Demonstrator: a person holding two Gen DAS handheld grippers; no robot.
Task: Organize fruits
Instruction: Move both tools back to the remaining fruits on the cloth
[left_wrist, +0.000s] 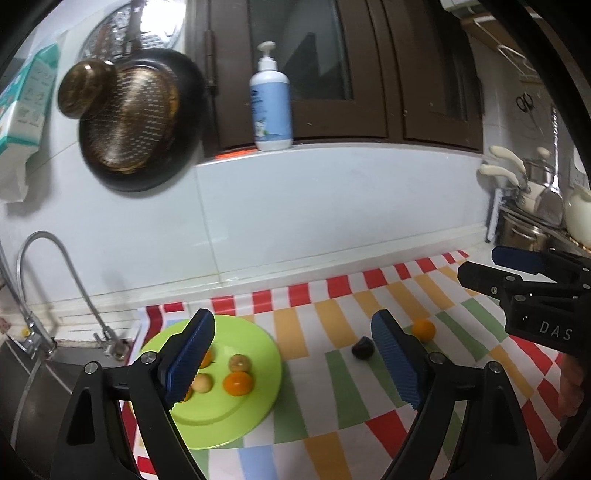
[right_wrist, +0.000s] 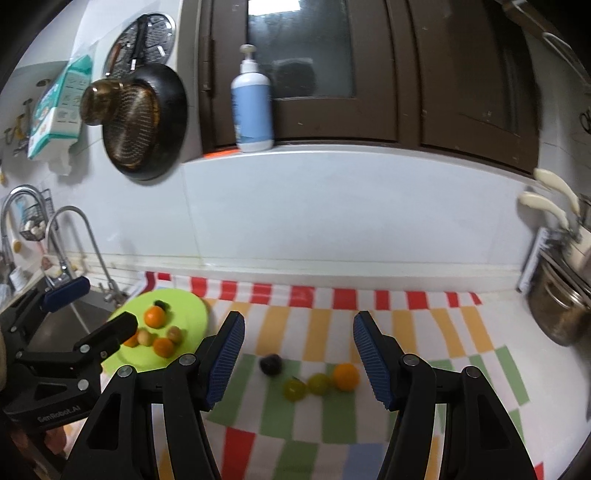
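You are collecting loose fruit onto the round lime-green plate (right_wrist: 192, 314), which is holding two oranges, small tan fruits and a dark one. Your left gripper (left_wrist: 295, 354) and right gripper (right_wrist: 299, 358) are both hanging with jaws open and empty. On the striped cloth surface (right_wrist: 424, 332), a dark plum (right_wrist: 271, 363), two green fruits (right_wrist: 306, 386) and an orange (right_wrist: 346, 376) are waiting; next, close on one.

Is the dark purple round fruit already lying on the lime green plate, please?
No, the dark purple round fruit lies on the chequered cloth, apart from the lime green plate.
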